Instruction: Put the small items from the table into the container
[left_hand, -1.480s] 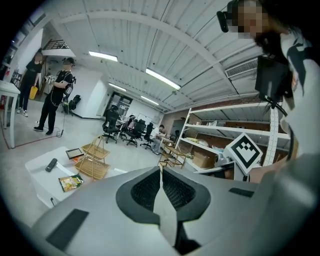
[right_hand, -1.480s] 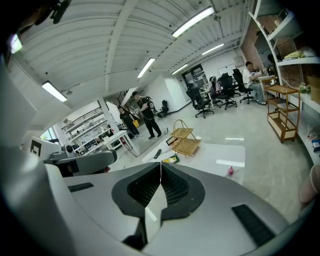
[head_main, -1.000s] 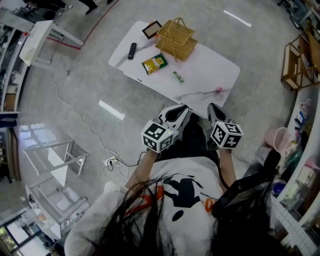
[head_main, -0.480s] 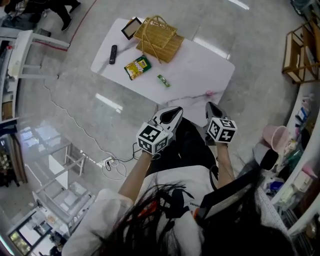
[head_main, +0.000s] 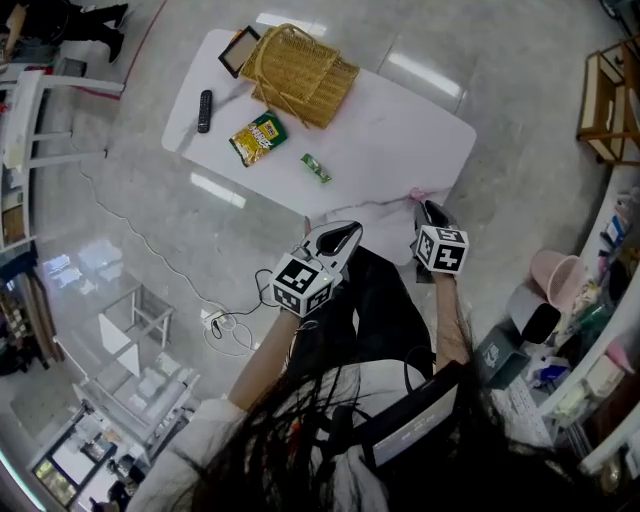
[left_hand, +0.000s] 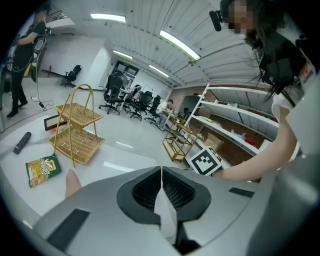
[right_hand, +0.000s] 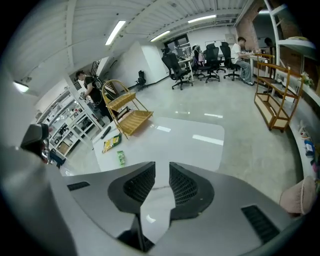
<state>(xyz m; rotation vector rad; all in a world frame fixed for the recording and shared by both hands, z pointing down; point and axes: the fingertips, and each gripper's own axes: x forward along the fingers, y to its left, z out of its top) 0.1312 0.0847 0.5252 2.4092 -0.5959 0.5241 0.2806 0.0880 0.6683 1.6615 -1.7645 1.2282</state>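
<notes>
Since nothing's been picked up yet, here's how I'd size up the stuff. Everything sits on the white table (head_main: 400, 130), well apart from both grippers. The yellow snack bag (head_main: 257, 138) lies just in front of the two-tier wicker basket (head_main: 300, 72), which I'm guessing is the container. The little green packet (head_main: 316, 168) lies nearer the middle of the table, and the black remote (head_main: 204, 110) is off by the far-left edge. There's also a tiny pink thing (head_main: 414, 192) right at the near edge, too small for me to tell what it is.

The left gripper (left_hand: 161, 170) has its jaws pressed together with nothing in them. The right gripper (right_hand: 162, 167) is just opening, with a narrow gap and nothing in it but table showing through.

The snack bag looks light, crinkly and probably slick foil, with crushable contents. I'd pinch a crimped end or a corner, not squeeze the belly. The green packet looks thin and lies flat, so it's the fiddly one. I'd come in steep and nip it across its narrow width or catch one end so it doesn't just skate away.

The remote is the stiff one and likely the heaviest, with smooth plastic. I'd grab it across the short side near the middle so it doesn't tip. The basket looks light and open-weave, so I'd drop things in gently, since bumping it could shove it around.
</notes>
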